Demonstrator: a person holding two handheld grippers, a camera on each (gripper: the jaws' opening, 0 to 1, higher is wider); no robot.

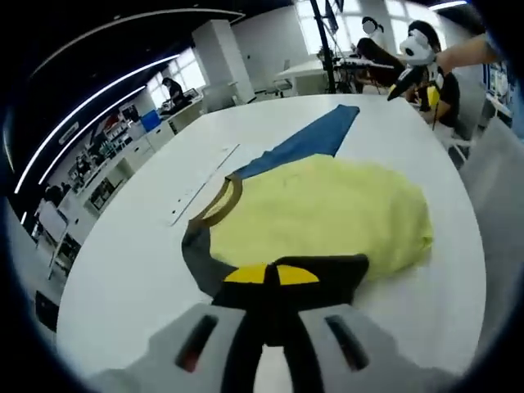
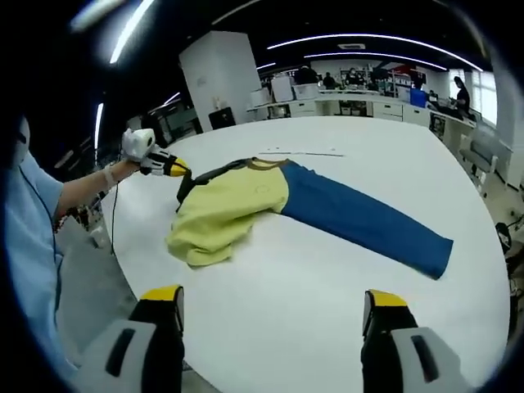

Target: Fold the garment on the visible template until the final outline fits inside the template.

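1. The garment, a yellow top with a blue sleeve stretched out flat, lies on the white round table, bunched toward the edge nearest the person.
2. The left gripper has its yellow-tipped jaws pressed together on the dark hem of the garment beside the collar; in the right gripper view the same tool shows at the far-left edge of the cloth, held in a gloved hand.
3. The right gripper hangs above bare table with jaws wide apart, holding nothing, well apart from the cloth.
4. No template outline can be made out on the table; a thin pale strip lies beyond the collar.
5. Risk: the left pinch is only on a thin edge, so a fast pull could slip it out and drop the fold.
6. Risk: the yellow body is already crumpled, so folding over it likely traps wrinkles and leaves a lumpy outline too big for the template.
7. Risk: the cloth sits near the table edge, so dragging it toward the person could pull part of it off the table.
8. Risk: the long blue sleeve is unheld and may trail or twist during a one-sided lift.
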